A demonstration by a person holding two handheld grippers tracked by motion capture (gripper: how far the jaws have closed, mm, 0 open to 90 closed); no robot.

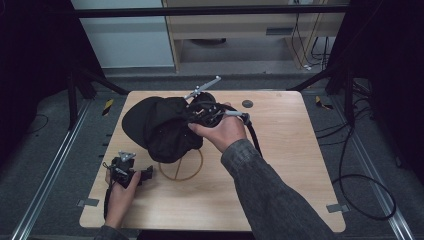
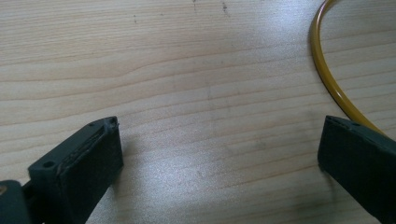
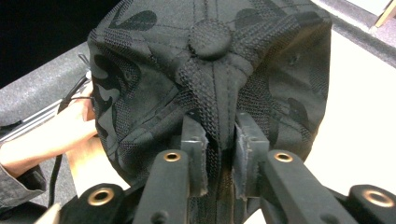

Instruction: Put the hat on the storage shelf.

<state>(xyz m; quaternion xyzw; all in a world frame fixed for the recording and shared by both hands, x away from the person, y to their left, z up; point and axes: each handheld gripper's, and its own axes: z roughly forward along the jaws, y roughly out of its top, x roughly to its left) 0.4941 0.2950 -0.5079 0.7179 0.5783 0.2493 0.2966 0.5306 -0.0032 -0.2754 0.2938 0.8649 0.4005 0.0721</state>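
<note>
My right gripper (image 3: 219,161) pinches the cap (image 1: 162,127) crown at table centre; left gripper (image 2: 219,154) gapes empty at seven o'clock. I'd settle the cap squarely over the ring (image 1: 181,167) before letting go.

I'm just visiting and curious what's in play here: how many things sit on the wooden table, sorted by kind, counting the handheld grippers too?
Black caps: 1, the black cap, pinched by the right gripper
Yellow rings: 1, the yellow ring, partly under the cap
Small dark discs: 1, the dark disc
Handheld grippers: 2, counting the left gripper, jaws apart
Total: 5
</note>
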